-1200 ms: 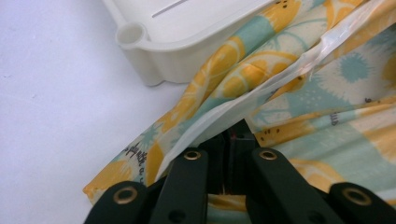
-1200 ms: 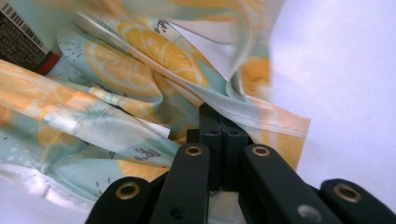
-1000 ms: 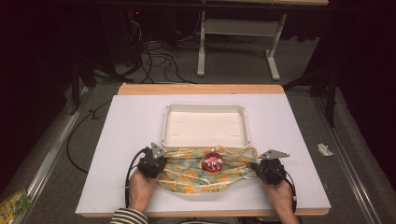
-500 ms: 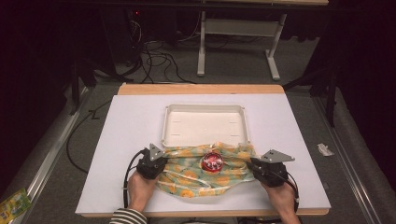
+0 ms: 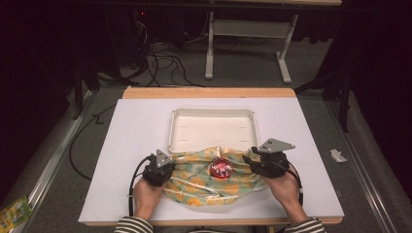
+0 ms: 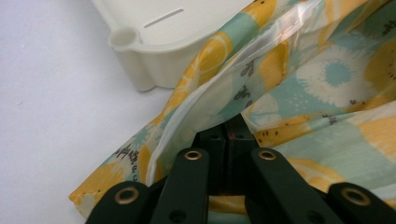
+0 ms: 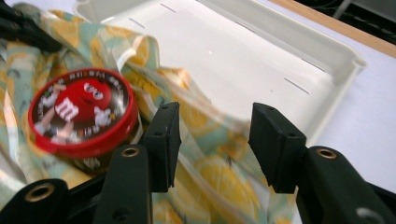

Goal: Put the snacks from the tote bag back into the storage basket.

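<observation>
Cloth (image 5: 209, 179) lay between the tongs: left gripper (image 6: 229, 140) pinched its edge, right gripper (image 7: 212, 140) spread beside the red tin (image 7: 81, 112).

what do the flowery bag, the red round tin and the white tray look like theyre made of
Yellow-and-teal citrus-print bag: looks like glossy coated fabric or plastic film; its clear-looking rim band shines and it creases softly.
Red round candy tin: probably printed metal or plastic, with a glossy lid; the picture is too blurred to decide.
Cream rectangular tray: seemingly moulded plastic, matte, with rounded corners and a rolled rim.
</observation>
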`<state>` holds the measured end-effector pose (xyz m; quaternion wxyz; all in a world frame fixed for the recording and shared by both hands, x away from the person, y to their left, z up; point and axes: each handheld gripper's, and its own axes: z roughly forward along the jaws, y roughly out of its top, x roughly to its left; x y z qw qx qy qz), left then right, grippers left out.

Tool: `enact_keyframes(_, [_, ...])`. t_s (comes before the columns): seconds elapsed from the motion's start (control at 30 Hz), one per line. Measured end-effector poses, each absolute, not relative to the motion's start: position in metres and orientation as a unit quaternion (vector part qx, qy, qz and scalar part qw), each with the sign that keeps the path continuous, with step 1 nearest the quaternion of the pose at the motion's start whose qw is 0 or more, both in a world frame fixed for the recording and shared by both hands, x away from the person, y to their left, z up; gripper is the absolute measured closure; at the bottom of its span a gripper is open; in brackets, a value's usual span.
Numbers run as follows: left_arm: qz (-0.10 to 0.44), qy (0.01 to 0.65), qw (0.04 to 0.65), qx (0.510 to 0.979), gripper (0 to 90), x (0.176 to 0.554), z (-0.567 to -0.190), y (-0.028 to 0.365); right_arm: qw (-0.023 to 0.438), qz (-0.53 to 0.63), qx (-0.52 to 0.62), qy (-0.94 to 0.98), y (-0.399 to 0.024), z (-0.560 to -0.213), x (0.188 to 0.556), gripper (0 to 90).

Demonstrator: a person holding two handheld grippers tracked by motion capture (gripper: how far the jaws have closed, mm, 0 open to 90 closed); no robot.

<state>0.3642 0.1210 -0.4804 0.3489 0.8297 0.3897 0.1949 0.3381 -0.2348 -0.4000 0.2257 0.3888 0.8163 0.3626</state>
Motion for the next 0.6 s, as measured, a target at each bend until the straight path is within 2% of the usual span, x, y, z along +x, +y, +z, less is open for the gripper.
enact_keyframes(0.2, [0.196,0.387,0.350,0.830,88.1,0.364,-0.481,0.121,0.191,0.347,0.395,0.829,-0.229,-0.411,0.362,54.5])
enact_keyframes(0.33, [0.198,0.384,0.348,0.832,87.8,0.364,-0.480,0.121,0.166,0.335,0.393,0.840,-0.230,-0.420,0.366,81.5])
enact_keyframes(0.4, [0.198,0.383,0.348,0.833,87.7,0.364,-0.480,0.120,0.156,0.338,0.390,0.842,-0.232,-0.423,0.365,89.8])
enact_keyframes(0.6, [0.193,0.380,0.347,0.835,86.2,0.367,-0.479,0.121,0.147,0.332,0.396,0.843,-0.238,-0.429,0.359,90.0])
